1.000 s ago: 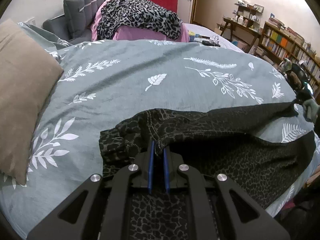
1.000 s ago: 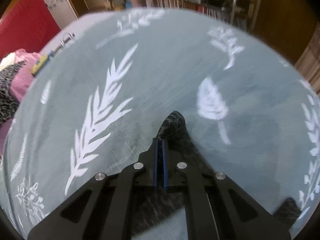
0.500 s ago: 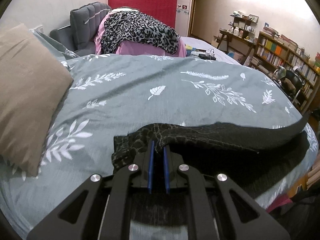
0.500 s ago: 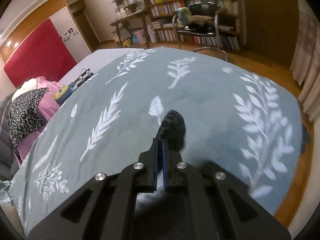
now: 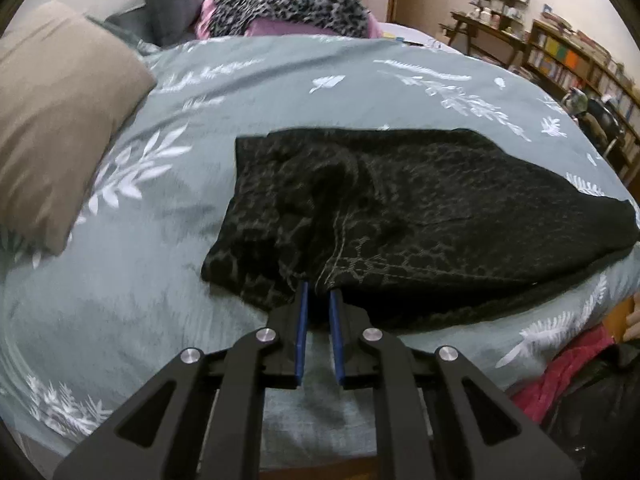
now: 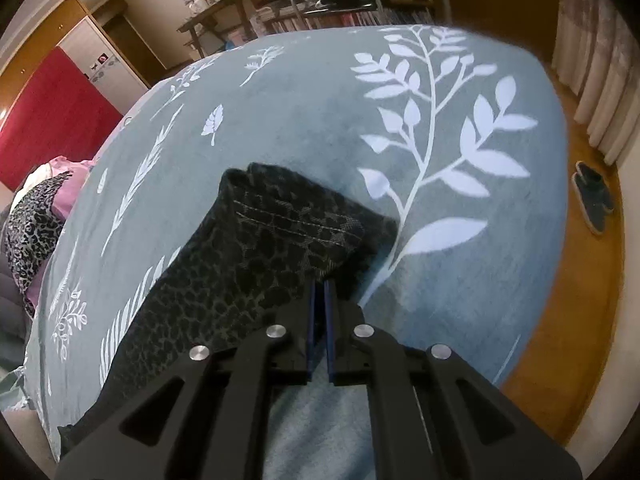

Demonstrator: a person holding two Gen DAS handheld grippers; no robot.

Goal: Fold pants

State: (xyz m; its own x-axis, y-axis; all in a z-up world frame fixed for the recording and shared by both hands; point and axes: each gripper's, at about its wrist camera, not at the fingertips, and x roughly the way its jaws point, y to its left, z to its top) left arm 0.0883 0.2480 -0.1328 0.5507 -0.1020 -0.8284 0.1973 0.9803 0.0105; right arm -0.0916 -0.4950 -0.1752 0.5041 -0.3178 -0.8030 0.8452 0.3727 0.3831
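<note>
Dark leopard-patterned pants (image 5: pixel 400 208) lie spread across a grey-green leaf-print bed cover (image 5: pixel 240 80). My left gripper (image 5: pixel 318 292) holds the stitched waist seam at the near edge of the pants. Its jaws are opening a little, and the fabric is still pinched between the blue pads. In the right wrist view the hemmed leg end of the pants (image 6: pixel 248 248) rests on the bed cover (image 6: pixel 320 120). My right gripper (image 6: pixel 320 286) is shut on its near corner.
A tan pillow (image 5: pixel 52 120) lies at the left, and a pile with leopard-print cloth (image 5: pixel 288 4) sits at the far end of the bed. Bookshelves (image 5: pixel 580 56) line the right wall. Slippers (image 6: pixel 592 196) stand on the wooden floor beside the bed. Pink cloth (image 5: pixel 560 372) hangs at the near right.
The pants have come down from a lifted, stretched hold to lie on the cover. My right gripper swept across the bed with the leg end. My left gripper dropped lower.
</note>
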